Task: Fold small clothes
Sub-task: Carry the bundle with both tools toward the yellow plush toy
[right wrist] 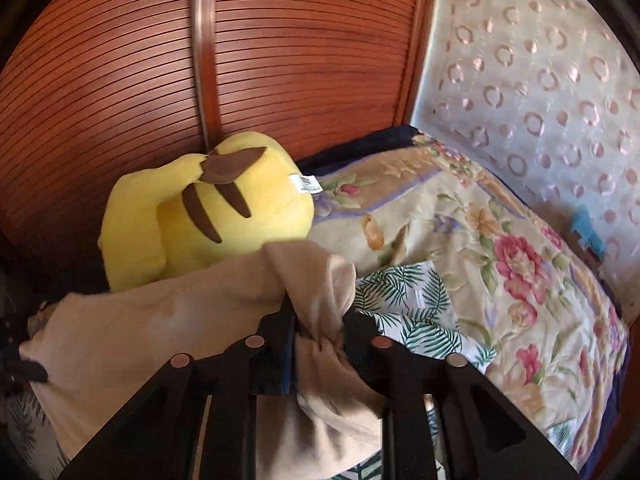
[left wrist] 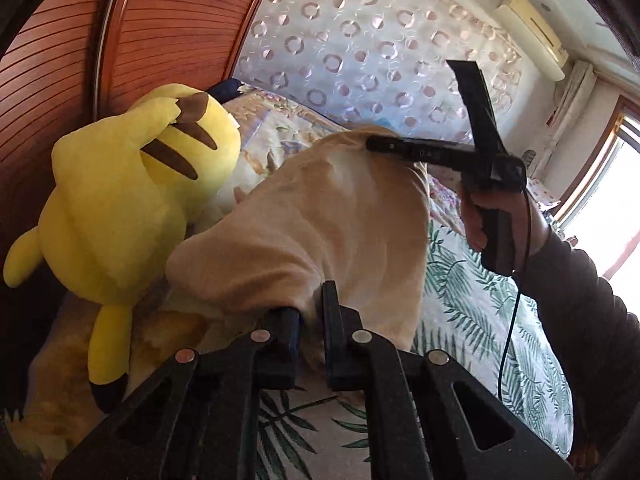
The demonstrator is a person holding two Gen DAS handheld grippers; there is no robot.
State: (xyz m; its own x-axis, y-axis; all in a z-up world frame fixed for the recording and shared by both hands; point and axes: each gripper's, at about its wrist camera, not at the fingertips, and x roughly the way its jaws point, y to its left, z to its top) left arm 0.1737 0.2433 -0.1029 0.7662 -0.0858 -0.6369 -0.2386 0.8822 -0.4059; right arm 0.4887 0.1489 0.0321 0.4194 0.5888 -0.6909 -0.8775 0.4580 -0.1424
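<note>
A small beige garment [left wrist: 320, 220] is held up off the bed, stretched between both grippers. My left gripper [left wrist: 312, 320] is shut on one edge of it at the bottom of the left wrist view. My right gripper [right wrist: 320, 320] is shut on a bunched corner of the beige garment [right wrist: 140, 328]. The right gripper also shows in the left wrist view [left wrist: 374, 143], its fingers pinching the cloth's far upper edge, with the person's hand on its handle.
A yellow plush toy [left wrist: 132, 200] lies at the left against a wooden slatted wardrobe door [left wrist: 168, 32]; it also shows in the right wrist view [right wrist: 208, 208]. The bed has a palm-leaf sheet [left wrist: 480, 312] and a floral blanket [right wrist: 500, 248]. A patterned wall [left wrist: 360, 40] stands behind.
</note>
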